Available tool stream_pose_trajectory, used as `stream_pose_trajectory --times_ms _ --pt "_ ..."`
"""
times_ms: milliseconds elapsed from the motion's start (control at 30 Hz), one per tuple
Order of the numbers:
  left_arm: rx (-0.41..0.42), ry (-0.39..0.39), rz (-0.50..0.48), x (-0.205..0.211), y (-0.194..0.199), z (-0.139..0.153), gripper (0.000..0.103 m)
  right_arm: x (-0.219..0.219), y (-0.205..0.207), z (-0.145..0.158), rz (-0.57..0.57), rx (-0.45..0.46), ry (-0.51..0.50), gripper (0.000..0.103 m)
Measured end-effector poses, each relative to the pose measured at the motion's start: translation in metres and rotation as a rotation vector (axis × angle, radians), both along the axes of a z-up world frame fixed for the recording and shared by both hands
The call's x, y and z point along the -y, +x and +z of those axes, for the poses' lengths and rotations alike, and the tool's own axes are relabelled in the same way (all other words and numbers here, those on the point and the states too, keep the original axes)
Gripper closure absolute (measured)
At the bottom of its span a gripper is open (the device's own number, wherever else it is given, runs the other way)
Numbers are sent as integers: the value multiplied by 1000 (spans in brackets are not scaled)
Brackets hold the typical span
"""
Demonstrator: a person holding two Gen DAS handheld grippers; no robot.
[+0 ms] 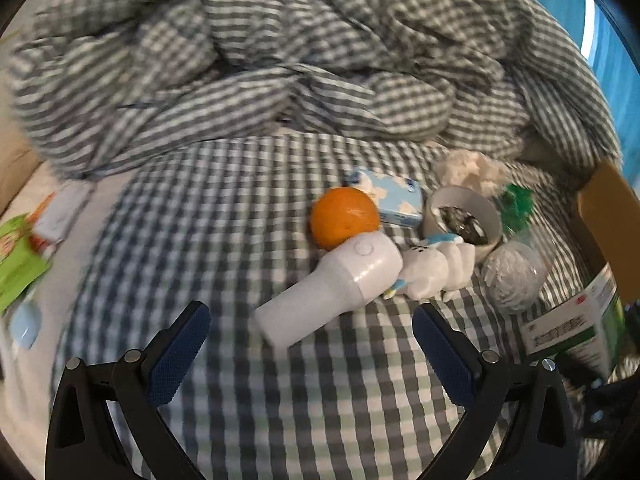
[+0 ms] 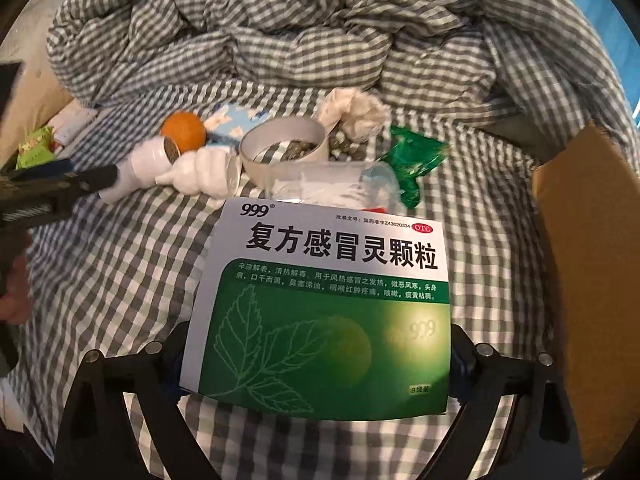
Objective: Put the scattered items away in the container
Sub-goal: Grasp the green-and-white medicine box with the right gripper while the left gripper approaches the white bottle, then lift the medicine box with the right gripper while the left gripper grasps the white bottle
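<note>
My right gripper (image 2: 318, 332) is shut on a green and white medicine box (image 2: 324, 304), which fills the space between its two fingers; the box (image 1: 572, 328) shows tilted at the right of the left wrist view. The brown cardboard container (image 2: 580, 240) stands just right of it. My left gripper (image 1: 310, 312) hangs open over the handle end of a white torch-like device (image 1: 332, 280), touching nothing. Behind the device lie an orange (image 1: 345, 216), a white toy figure (image 1: 436, 266), a tape roll (image 1: 460, 216) and a clear tub of white swabs (image 1: 512, 276).
A heaped checked duvet (image 1: 280, 60) closes off the back of the checked bed sheet (image 1: 224, 240). A blue tissue pack (image 1: 396, 196), crumpled white tissue (image 1: 468, 168) and a green wrapper (image 1: 516, 204) lie near the tape roll. Green snack packets (image 1: 16, 264) sit at the left edge.
</note>
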State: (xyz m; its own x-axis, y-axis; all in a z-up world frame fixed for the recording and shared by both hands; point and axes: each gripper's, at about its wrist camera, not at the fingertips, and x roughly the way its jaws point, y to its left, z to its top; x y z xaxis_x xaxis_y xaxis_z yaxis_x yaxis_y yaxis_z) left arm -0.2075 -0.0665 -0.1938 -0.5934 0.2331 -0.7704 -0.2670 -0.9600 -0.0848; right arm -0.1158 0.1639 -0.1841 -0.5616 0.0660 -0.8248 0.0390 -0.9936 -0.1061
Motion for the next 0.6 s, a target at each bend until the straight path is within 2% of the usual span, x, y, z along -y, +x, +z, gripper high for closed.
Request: stream_pose_trajectory --times_ms 100,267,333,433,533,600 --pt "15 19 -95 -3 -14 -10 0 -4 4 9 0 -17 -2 10" --pt "44 -65 -258 -12 -32 -31 0 -8 9 26 -5 -42 -8 10" --pt "59 -75 -305 -13 -35 -36 2 -9 11 31 -6 -52 -10 10" --pt "74 -90 -376 -17 -37 -42 10 -10 11 37 -8 -60 -19 10" --pt "55 -108 -426 -22 -32 -45 24 -11 11 40 -9 -66 -22 10" --pt "43 -104 -447 -25 -28 -43 42 -11 12 42 -8 -69 -27 10"
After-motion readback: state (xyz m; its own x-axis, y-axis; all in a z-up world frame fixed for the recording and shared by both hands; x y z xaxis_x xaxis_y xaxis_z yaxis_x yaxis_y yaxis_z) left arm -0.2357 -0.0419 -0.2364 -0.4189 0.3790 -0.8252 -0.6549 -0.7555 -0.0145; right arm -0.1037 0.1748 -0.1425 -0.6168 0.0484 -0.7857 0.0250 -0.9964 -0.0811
